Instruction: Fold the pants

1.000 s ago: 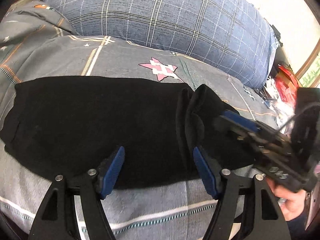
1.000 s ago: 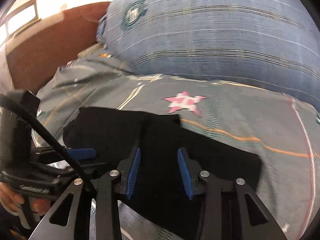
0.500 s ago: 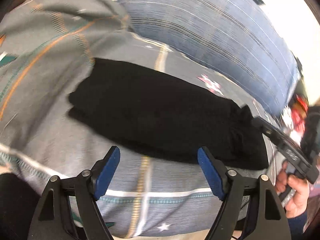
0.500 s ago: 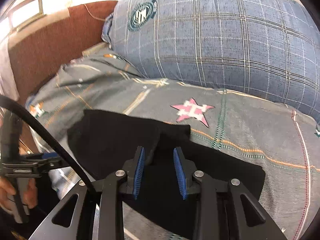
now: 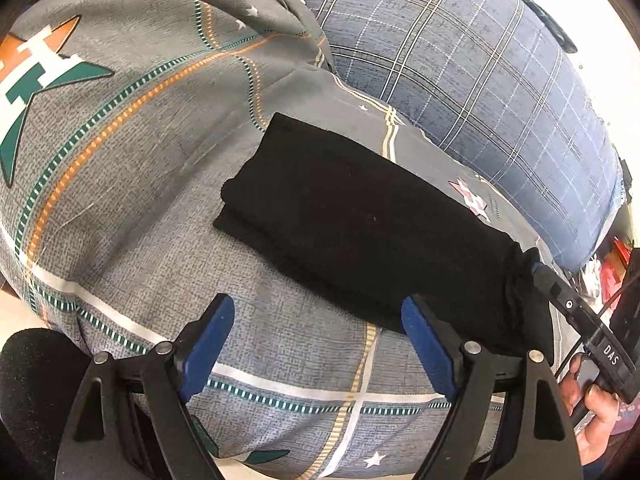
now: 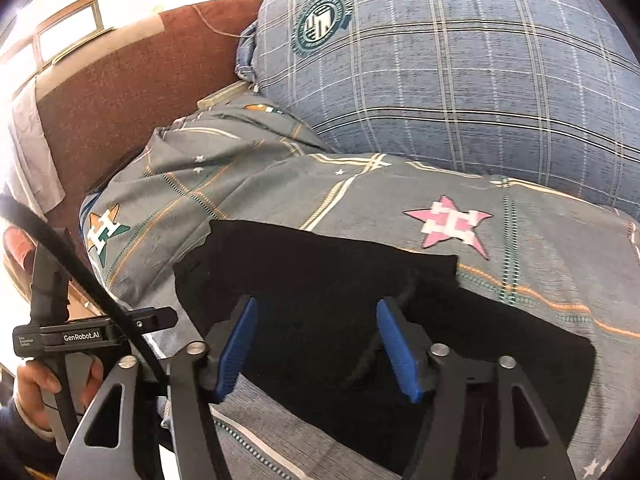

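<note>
We see the black pants (image 5: 360, 224) lying lengthwise left-to-right, nearer our right hand-held gripper (image 6: 316, 344), half open directly above them, than our wide-open, empty left hand-held gripper (image 5: 316, 340).

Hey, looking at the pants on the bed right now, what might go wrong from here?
1. The black pants lie folded on a soft, uneven bedspread, so the layers may slide out of line when handled.
2. The right gripper is open over a raised crease in the fabric; closing there might pinch only the top layer.
3. The left gripper is open off the cloth's near edge, so nothing pins that side.
</note>
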### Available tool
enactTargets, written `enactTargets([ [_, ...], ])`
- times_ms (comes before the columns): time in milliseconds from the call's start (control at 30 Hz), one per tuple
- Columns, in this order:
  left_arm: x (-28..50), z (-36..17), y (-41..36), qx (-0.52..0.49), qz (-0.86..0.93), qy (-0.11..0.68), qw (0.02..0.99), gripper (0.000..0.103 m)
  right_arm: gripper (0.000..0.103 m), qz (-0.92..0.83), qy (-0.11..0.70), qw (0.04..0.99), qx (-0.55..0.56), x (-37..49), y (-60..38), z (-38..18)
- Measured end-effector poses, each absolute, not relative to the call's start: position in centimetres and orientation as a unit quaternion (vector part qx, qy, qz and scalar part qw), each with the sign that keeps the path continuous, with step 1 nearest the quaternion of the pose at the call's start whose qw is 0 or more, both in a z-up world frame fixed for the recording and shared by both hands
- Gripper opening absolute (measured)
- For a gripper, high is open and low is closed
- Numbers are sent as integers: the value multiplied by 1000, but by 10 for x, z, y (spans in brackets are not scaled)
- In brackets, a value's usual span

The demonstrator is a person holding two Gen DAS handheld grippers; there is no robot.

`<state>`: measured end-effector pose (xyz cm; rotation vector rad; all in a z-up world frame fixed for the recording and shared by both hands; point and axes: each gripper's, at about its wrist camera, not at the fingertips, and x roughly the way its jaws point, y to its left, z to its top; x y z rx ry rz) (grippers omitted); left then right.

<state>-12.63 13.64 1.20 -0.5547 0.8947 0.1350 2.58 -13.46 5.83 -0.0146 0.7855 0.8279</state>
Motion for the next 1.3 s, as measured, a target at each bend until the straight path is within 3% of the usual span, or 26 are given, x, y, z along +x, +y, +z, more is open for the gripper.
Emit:
enactTargets([
  [700,-124,-1,152,-328,53,412,848,86,77,449,379,806,-65,48,-58,46],
  [1300,-101,-7,168,-349,42,382,855,91,82,556,394,713,-163,112,58,33],
])
